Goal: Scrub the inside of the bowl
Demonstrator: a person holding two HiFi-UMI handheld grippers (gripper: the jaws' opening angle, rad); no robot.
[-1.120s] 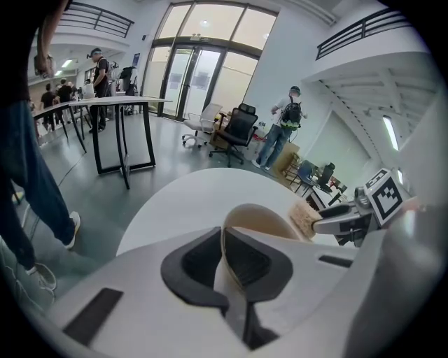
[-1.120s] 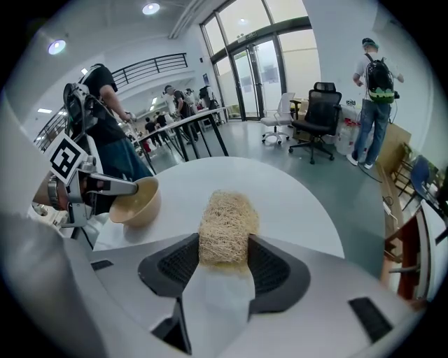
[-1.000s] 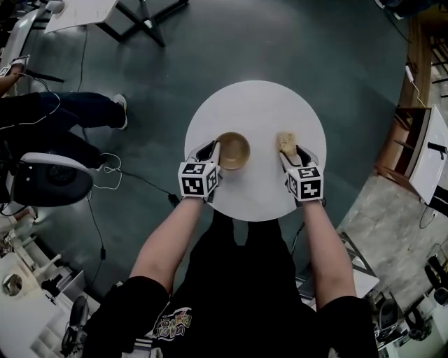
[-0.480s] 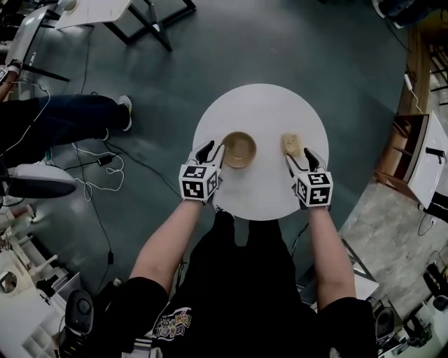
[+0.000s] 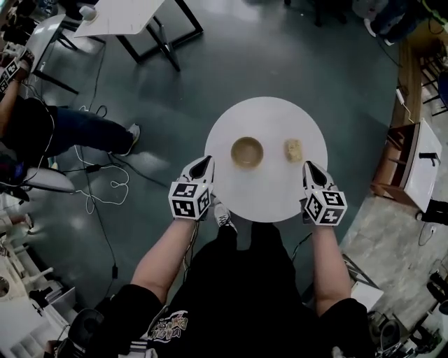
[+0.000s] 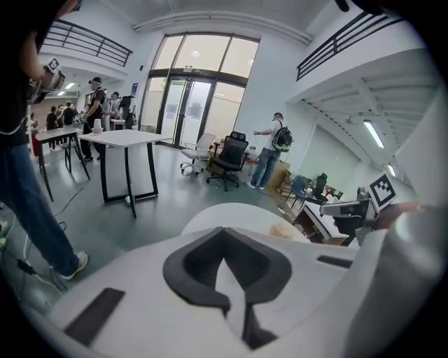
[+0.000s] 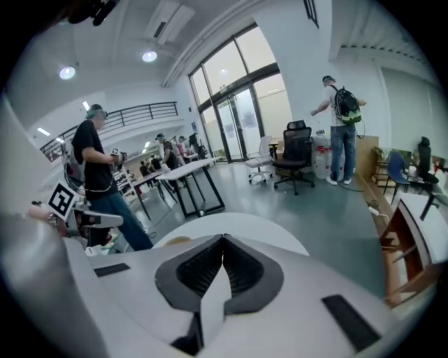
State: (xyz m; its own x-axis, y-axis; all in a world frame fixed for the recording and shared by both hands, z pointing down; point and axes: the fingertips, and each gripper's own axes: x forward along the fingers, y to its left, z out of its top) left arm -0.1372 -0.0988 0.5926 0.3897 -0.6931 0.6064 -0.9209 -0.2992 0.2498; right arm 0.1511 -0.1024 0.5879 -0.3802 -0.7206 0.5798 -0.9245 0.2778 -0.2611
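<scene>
A tan bowl (image 5: pixel 247 152) stands upright near the middle of the round white table (image 5: pixel 266 192). A small tan sponge (image 5: pixel 293 149) lies to its right. My left gripper (image 5: pixel 203 166) hovers at the table's left front edge, well short of the bowl. Its jaws are shut with nothing between them (image 6: pixel 224 229). My right gripper (image 5: pixel 310 168) sits at the right front edge, just below the sponge and apart from it. It is also shut and empty (image 7: pixel 224 238).
A seated person's legs (image 5: pixel 77 129) and loose cables (image 5: pixel 105 182) are on the floor to the left. A white desk (image 5: pixel 133 14) stands at the upper left. A wooden cabinet (image 5: pixel 413 164) stands on the right. People and office chairs (image 6: pixel 231 157) are farther off.
Both grippers have drawn back toward me, the left away from the bowl and the right away from the sponge. Their jaws stood open half a second ago and have now shut on nothing.
</scene>
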